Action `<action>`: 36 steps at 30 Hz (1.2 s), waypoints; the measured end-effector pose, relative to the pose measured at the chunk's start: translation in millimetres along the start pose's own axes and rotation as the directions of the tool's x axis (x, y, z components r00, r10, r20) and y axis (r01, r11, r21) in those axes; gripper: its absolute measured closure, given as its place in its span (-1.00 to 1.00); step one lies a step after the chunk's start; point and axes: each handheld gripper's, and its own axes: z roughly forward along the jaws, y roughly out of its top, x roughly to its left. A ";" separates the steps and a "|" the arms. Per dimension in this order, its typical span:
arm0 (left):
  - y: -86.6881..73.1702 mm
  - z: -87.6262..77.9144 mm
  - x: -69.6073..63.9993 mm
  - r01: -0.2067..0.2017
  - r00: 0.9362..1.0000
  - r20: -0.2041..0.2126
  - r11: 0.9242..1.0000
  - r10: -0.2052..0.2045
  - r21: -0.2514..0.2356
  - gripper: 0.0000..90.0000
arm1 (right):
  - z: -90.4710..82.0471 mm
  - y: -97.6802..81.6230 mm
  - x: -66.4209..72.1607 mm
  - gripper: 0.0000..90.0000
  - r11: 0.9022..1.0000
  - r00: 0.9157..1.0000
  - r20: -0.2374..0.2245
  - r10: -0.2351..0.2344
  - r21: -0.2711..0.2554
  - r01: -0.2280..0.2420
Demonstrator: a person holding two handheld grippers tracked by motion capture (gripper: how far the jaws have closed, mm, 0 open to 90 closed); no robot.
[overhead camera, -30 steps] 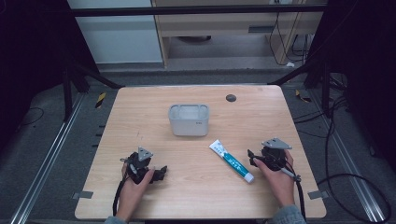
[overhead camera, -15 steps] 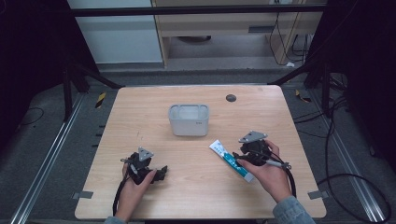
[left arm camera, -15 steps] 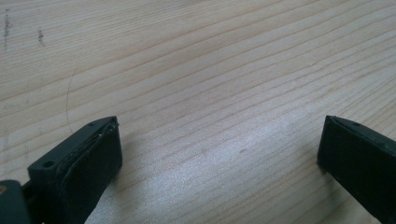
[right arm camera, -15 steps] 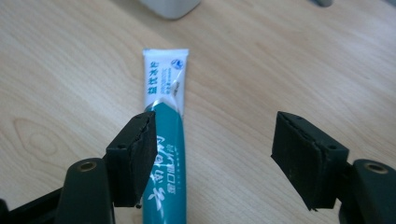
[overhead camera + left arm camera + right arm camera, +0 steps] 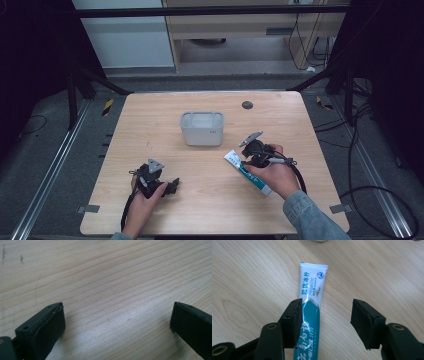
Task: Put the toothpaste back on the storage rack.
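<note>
A white and teal toothpaste tube (image 5: 233,159) lies flat on the wooden table (image 5: 150,130), right of centre. In the right gripper view the tube (image 5: 312,292) points its crimped white end away from me. My right gripper (image 5: 325,313) hangs just over it. Its jaws have just been closing and stand half apart; the tube runs between them beside the left pad (image 5: 293,320), with a clear gap to the other pad. In the high view that right gripper (image 5: 248,161) is held in a hand. My left gripper (image 5: 172,186) rests low at the front left, jaws wide over bare wood (image 5: 117,317).
A grey rectangular container (image 5: 202,115) stands at the table's middle, behind the tube. A small dark round spot (image 5: 247,105) sits near the far edge. Black frame legs and cables surround the table on the floor.
The right gripper has moved left from the table's right side and now sits over the tube, with its jaws narrower. The left gripper has stayed put.
</note>
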 end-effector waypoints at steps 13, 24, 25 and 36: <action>-0.6 -0.4 -0.2 -0.002 1.000 0.003 1.000 0.002 -0.001 -1.00 | 12.7 17.4 1.1 0.26 0.996 0.995 -0.096 0.002 0.088 0.007; -0.6 -0.4 -0.2 -0.003 1.000 0.003 1.000 0.003 -0.002 -1.00 | 26.1 30.0 -0.6 0.22 0.989 0.992 -0.129 0.013 0.150 0.007; -0.6 -0.4 -0.2 -0.003 1.000 0.003 1.000 0.003 -0.001 -1.00 | 28.4 30.7 -0.7 0.21 0.988 0.992 -0.128 0.013 0.156 0.007; -0.9 -0.6 -0.3 -0.006 1.000 0.006 1.000 0.006 -0.002 -1.00 | 51.2 34.3 0.6 0.17 0.974 0.988 -0.147 0.039 0.226 -0.005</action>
